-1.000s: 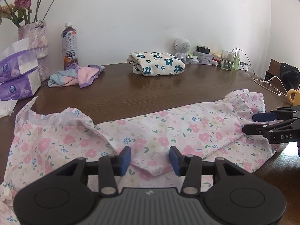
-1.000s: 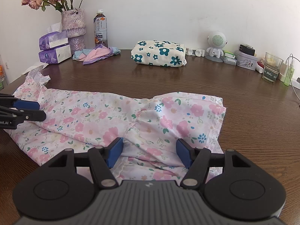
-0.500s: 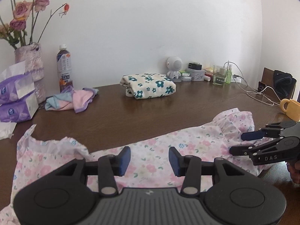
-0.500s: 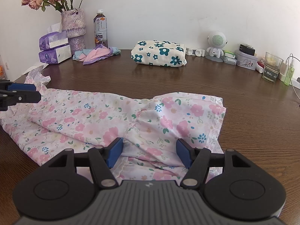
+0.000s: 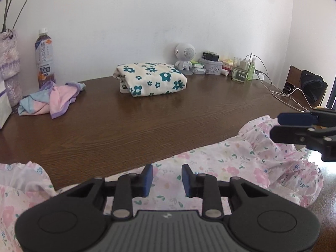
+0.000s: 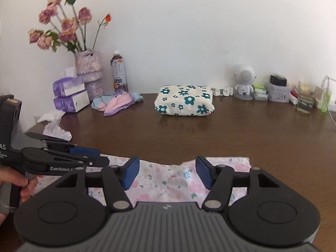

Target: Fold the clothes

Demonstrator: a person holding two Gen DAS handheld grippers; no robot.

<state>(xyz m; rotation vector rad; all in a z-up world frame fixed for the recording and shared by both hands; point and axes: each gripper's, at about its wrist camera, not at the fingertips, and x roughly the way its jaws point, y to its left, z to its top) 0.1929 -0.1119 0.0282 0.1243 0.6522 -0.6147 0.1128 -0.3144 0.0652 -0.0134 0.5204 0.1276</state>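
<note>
Although both cameras looked forward over the table (image 5: pixel 147 126), each gripper's own body hid the cloth nearest it, so the near edge of the pink flowered garment (image 5: pixel 231 168) could not be made out. That garment lay spread along the near edge of the table; in the left wrist view its left part was cut off at the frame's edge, and in the right wrist view only a strip of it showed beyond the fingers.

The left gripper (image 5: pixel 167 177) had its blue pads a small way apart and closing, with the garment's far hem showing in the gap between them; whether the pads touched the cloth could not be told. The right gripper (image 6: pixel 167 173) had its pads wider apart, also closing, and the bumpy far hem of the garment showed between them without either pad clearly pressing on it. From the left wrist view the right gripper's fingers reached in over the frilled end of the garment near the table's right edge.

A hand (image 6: pixel 19 187), cut off by the frame, held the left gripper's handle, whose side read "GenRobot" with the rest hidden. The bottle (image 5: pixel 44 58) at the far left corner bore a label in Chinese characters, too small to read surely. A folded white cloth with teal flowers (image 5: pixel 151 79) sat near the far edge, a crumpled pink and blue cloth (image 5: pixel 50 100) to its left, and purple tissue packs (image 6: pixel 70 96) stood beside a vase (image 6: pixel 89 73)
</note>
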